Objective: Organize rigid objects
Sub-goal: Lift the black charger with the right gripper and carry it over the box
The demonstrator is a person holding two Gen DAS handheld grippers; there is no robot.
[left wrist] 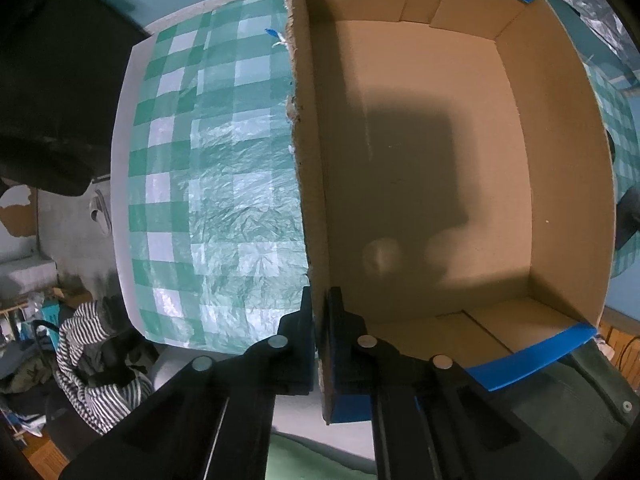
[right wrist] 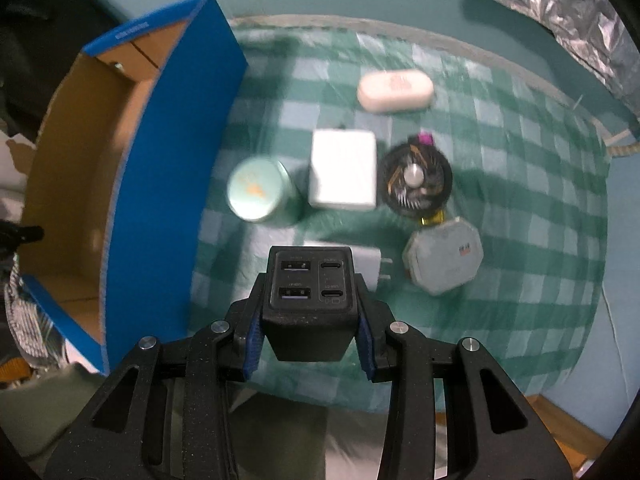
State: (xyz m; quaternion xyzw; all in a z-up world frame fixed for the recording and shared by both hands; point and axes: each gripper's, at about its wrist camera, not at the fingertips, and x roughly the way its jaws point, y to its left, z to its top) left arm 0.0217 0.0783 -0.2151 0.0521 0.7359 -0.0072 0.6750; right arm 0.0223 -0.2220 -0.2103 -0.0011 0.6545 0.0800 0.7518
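Observation:
My left gripper points down and is shut on the ragged left wall of an empty cardboard box with blue outer sides. My right gripper is shut on a black multi-port USB charger, held above the checked tablecloth to the right of the box. Under and beyond it on the cloth lie a white plug adapter, a teal round tin, a white square block, a black round fan, a grey octagonal case and a white oval case.
A green and white checked cloth covers the small table, whose edges are close on every side. Crinkled silver foil hangs at the upper right. A striped cloth and clutter lie on the floor at the left.

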